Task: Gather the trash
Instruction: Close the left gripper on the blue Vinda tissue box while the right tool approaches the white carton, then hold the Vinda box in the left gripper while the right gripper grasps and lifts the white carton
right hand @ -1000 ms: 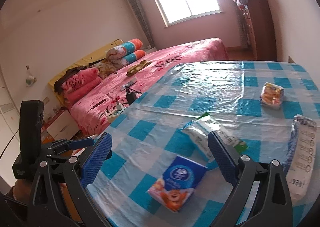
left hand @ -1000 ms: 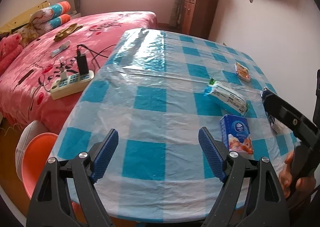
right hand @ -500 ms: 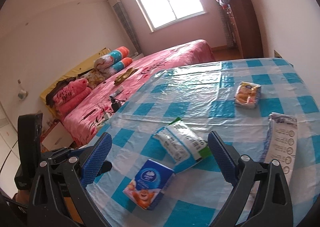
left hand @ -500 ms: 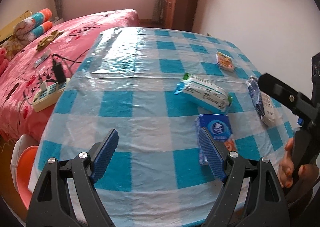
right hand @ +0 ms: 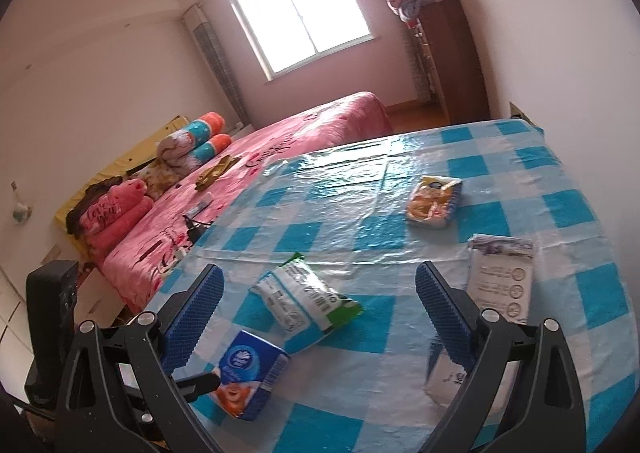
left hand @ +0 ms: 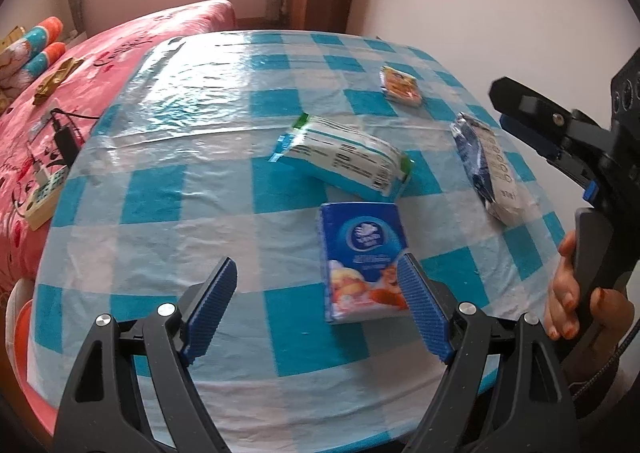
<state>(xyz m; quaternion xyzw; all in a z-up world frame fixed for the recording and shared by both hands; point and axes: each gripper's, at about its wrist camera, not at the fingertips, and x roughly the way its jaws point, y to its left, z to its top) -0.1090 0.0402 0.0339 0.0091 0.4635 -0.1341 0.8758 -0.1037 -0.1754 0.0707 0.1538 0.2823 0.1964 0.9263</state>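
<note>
The left gripper (left hand: pixel 316 295) and the right gripper (right hand: pixel 320 313) are held released, seemingly above the blue rectangular tissue pack (left hand: pixel 362 261) on the checked table (left hand: pixel 160 189).

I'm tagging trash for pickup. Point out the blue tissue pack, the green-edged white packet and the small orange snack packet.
blue tissue pack (left hand: pixel 362 249): left wrist view, middle of its printed top.
green-edged white packet (left hand: pixel 344 155): left wrist view, white printed face.
small orange snack packet (right hand: pixel 432 203): right wrist view, centre of its front.

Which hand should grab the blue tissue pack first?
Probably the left. The left gripper is open, and the blue tissue pack lies just ahead beside its right finger. The right gripper, also open, faces the green-and-white wipes pack.
</note>
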